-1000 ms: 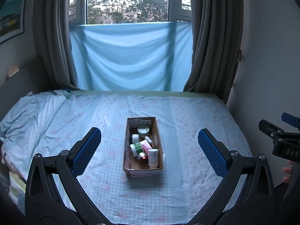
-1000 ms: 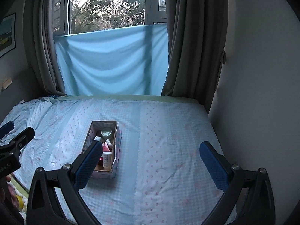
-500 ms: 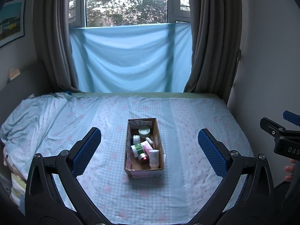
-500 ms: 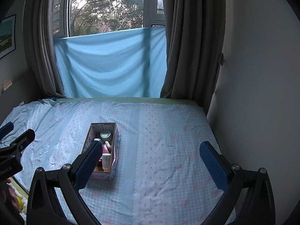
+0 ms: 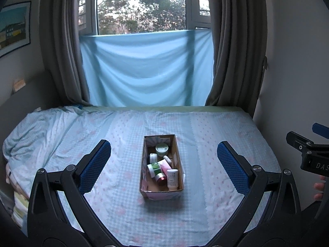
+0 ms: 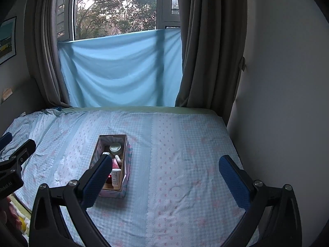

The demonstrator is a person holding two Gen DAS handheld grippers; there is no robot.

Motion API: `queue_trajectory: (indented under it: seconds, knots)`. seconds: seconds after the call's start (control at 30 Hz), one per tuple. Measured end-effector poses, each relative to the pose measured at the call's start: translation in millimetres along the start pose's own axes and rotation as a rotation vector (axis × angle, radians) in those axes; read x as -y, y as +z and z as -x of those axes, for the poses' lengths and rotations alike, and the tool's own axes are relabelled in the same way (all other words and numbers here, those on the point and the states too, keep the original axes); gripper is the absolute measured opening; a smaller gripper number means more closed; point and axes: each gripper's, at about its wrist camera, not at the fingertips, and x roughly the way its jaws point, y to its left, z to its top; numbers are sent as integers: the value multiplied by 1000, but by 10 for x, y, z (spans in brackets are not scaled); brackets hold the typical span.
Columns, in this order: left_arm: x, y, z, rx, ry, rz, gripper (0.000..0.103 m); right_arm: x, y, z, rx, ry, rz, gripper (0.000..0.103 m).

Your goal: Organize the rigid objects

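A small cardboard box (image 5: 178,160) sits in the middle of the bed, and it also shows in the right wrist view (image 6: 124,154). It holds several cosmetic jars and bottles: a round pale-lidded jar (image 5: 161,149) at the far end, a white bottle (image 5: 172,177) at the near right, a pink tube (image 5: 165,164). My left gripper (image 5: 163,164) is open and empty, held above the near side of the box. My right gripper (image 6: 165,177) is open and empty, to the right of the box. Its left finger (image 6: 96,179) hides part of the box.
The bed has a light blue checked sheet (image 5: 216,135). A rumpled quilt (image 5: 30,131) lies at the left. A wall (image 6: 277,103) borders the bed on the right. Grey curtains and a blue cloth (image 5: 144,68) hang at the window beyond.
Both grippers have drawn back and risen slightly, so the box looks a little farther and lower. Both stay open. Nothing in the box has moved.
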Motion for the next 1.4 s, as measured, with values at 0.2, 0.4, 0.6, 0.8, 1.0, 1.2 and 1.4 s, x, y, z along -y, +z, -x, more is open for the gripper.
queue_trajectory:
  seconds: [0.2, 0.4, 0.6, 0.8, 1.0, 1.2, 1.4]
  knots:
    - [6, -2, -42, -3, 14, -9, 103, -32, 8, -27, -9, -12, -3, 103]
    - [-14, 13, -79, -10, -9, 11, 103, -58, 21, -14, 3, -15, -6, 103]
    - [-42, 18, -84, -6, -15, 26, 103, -59, 16, -37, 7, -15, -9, 103]
    - [-43, 14, -82, 1, -18, 25, 103, -52, 22, -24, 12, -17, -19, 103]
    - [-24, 27, -57, 23, -17, 18, 103, -54, 32, -21, 16, -20, -21, 103]
    - [8, 41, -61, 21, -30, 7, 103, -62, 52, -7, 21, -29, -23, 103]
    - [54, 72, 33, 65, -32, -10, 103, -76, 66, 0, 25, -34, -21, 103]
